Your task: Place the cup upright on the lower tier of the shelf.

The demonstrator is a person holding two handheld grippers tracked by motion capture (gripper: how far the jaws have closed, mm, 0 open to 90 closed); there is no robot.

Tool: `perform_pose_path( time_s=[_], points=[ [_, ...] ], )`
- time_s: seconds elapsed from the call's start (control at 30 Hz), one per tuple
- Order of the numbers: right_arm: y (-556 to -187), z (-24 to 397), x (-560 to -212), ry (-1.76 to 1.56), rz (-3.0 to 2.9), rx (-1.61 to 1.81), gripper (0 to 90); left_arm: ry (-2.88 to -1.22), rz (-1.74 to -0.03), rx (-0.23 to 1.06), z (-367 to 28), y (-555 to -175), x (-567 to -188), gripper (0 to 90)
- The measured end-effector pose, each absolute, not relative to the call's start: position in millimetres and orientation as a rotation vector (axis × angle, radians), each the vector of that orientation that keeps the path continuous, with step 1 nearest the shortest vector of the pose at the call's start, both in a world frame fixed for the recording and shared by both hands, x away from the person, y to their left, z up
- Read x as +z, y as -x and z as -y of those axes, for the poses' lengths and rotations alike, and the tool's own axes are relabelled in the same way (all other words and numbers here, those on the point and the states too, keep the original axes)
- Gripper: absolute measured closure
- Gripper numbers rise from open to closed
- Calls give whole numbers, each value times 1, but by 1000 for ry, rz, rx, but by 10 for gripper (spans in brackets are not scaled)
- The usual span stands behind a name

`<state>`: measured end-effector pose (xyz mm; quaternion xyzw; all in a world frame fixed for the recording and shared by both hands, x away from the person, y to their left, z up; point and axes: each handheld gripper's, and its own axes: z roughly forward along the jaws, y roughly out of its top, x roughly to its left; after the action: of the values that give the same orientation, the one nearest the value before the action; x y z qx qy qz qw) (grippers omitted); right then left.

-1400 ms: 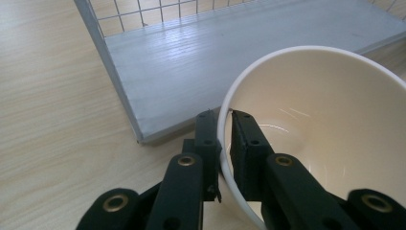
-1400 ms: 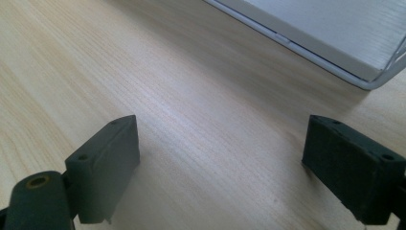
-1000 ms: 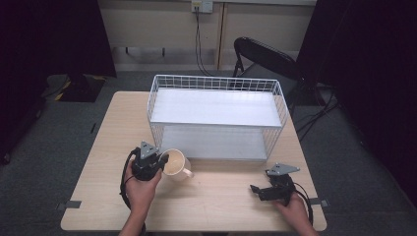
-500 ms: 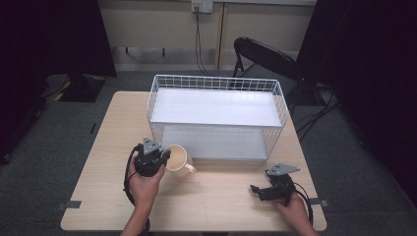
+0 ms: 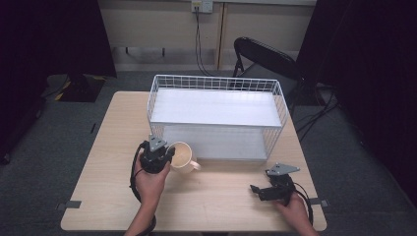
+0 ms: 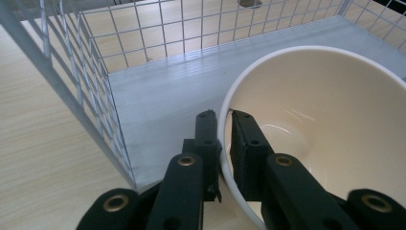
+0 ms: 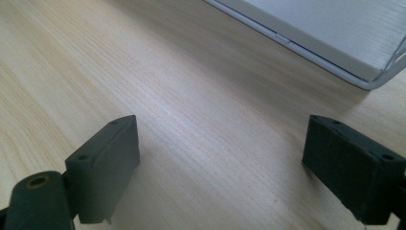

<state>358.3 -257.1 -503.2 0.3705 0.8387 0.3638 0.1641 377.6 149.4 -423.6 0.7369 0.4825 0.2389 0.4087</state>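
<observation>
A cream mug (image 5: 183,157) (image 6: 316,124) hangs just in front of the white wire rack (image 5: 216,86), near the rack's lower shelf (image 6: 163,96). My left gripper (image 5: 164,155) (image 6: 224,120) is shut on the mug's rim, one jaw outside the wall and one inside. The mug's handle points toward the table's front right. My right gripper (image 5: 255,189) (image 7: 220,143) rests low over the bare wooden table (image 7: 167,72) at the front right, jaws wide apart with nothing between them.
The two-tier wire rack stands at the back middle of the table (image 5: 98,162), its front side open. A black chair (image 5: 265,54) stands behind the table. A corner of the rack's lower shelf (image 7: 335,33) lies ahead of the right gripper.
The left gripper and the mug have shifted slightly toward the rack. The right gripper has stayed where it was.
</observation>
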Motion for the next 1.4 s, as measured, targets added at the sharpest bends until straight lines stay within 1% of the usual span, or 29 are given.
perform_pose_path(
  time_s=[0.73,0.83,1.4],
  points=[
    [-358,257,-503,-1056,-2391,1037,118,-1843,-1205,630,-130,-391,-419,822],
    [-358,257,-503,-1056,-2391,1037,118,-1822,-1216,630,-126,-393,-419,822],
    [-358,257,-503,-1056,-2391,1037,118,-1839,-1205,674,-112,-404,-418,822]
  ],
)
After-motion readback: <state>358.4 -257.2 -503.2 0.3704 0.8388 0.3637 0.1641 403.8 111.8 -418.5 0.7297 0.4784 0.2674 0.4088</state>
